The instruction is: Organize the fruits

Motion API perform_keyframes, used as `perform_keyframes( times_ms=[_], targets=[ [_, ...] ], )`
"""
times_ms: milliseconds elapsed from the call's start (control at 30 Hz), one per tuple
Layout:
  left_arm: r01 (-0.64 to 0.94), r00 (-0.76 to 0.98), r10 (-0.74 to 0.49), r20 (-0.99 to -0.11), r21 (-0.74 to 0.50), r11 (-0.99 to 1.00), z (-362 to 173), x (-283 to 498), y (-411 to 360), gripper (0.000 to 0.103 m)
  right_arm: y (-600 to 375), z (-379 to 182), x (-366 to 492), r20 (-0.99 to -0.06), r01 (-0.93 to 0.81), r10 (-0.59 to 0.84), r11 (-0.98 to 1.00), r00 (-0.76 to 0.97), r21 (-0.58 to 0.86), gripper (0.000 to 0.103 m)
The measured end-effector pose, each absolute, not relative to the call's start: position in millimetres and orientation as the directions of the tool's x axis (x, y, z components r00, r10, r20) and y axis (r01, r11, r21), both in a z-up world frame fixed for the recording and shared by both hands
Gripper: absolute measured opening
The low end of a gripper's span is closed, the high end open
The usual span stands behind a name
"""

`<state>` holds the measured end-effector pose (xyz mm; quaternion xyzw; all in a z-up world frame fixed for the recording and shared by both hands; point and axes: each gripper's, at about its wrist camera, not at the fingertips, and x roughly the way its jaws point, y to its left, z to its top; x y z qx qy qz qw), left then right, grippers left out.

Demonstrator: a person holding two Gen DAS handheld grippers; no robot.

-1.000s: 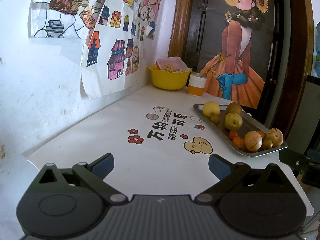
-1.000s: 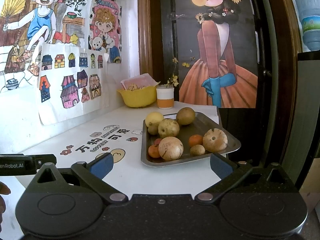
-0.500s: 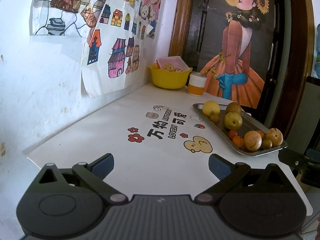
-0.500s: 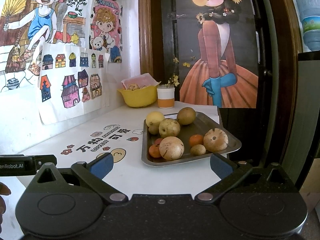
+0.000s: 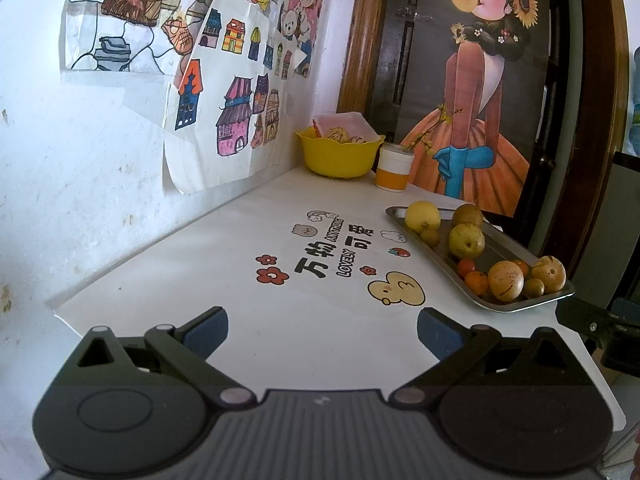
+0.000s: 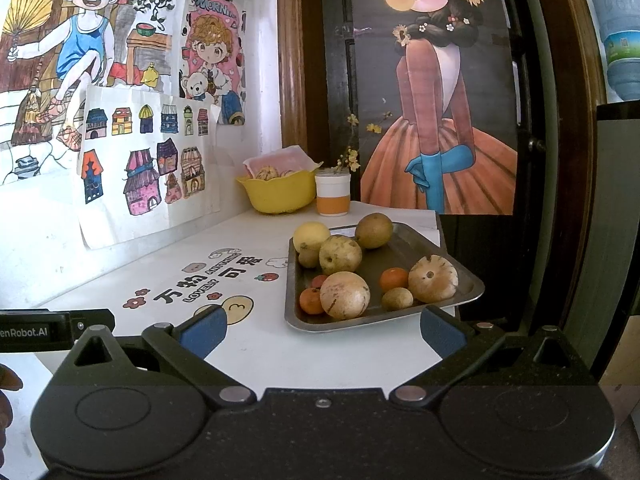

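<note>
Fruits (image 6: pixel 345 295): ten or so pieces, mixed. Pale yellow round one, brownish-green pears or the like, two tan speckled globes, small oranges, one red. All lie loose on a steel tray (image 6: pixel 467 285), right of centre in the right wrist view, on the white table (image 5: pixel 224 264). Yellow bowl (image 6: pixel 278 196) at the far corner holds further items, kind unclear. Left gripper (image 5: pixel 322 334): fingers apart, empty, over bare table. Right gripper (image 6: pixel 322 330): fingers apart, empty, facing the tray's near edge. Step: unsettled; the scene fits fruit awaiting sorting or fruit already gathered on the tray.
</note>
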<state>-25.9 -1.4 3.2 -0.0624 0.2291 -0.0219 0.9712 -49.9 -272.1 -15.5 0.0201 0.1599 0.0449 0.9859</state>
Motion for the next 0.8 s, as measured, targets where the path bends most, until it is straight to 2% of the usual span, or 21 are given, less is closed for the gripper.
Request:
perform_keyframes(
  times_ms=[133,267,400,800],
  targets=[
    [-0.001,0.889,-0.054,-0.456,-0.119,0.993,4,-26,-3,0.102,-271,-16,-50,-0.314,-0.084,0.097,0.995,0.944,0.054,0.102],
    [-0.012,0.895,-0.013,-0.445,-0.055,0.998,6,-28,-10,0.102,-271,-17,-50,-0.315,-0.084,0.097,0.995,0.944,0.055,0.102],
    [0.010,0.896,-0.041,-0.442,-0.074,0.997,7,-29,-11,0.102,-271,-16,-50,-0.316,-0.085,0.098,0.995,0.944,0.054,0.102],
    [0.004,0.895,-0.026,-0.445,-0.049,0.999,6,-29,-12,0.102,-269,-17,-51,-0.319,-0.099,0.110,0.994,0.941,0.050,0.102]
  ],
)
